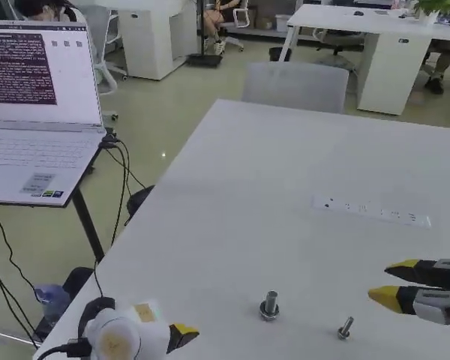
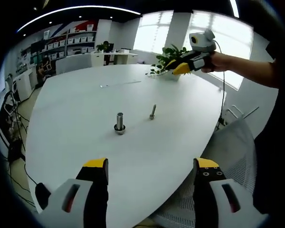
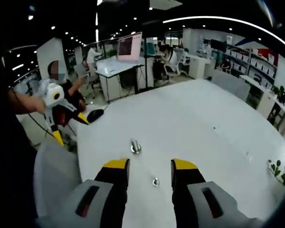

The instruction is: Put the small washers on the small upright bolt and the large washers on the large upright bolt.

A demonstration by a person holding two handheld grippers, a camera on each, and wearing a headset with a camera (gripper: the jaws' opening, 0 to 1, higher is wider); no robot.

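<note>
Left gripper (image 2: 151,164), jaws wide apart and empty, hangs at the near edge of the table (image 1: 285,187). Beyond stands the large upright bolt (image 1: 269,306), a ring (image 1: 268,314) at its base, the small upright bolt (image 1: 346,328) near its right; the right gripper (image 1: 394,283), parted, carries nothing. Whether anything is threaded on yet cannot be told.

My left gripper (image 2: 151,164) has its jaws spread wide, holding nothing. My right gripper (image 3: 150,165) is parted too, though narrower, and also grips nothing. My right hand (image 2: 217,61) clasps its handle, forearm (image 2: 249,71) stretched out level; my left hand (image 3: 26,102) holds the other.
</note>
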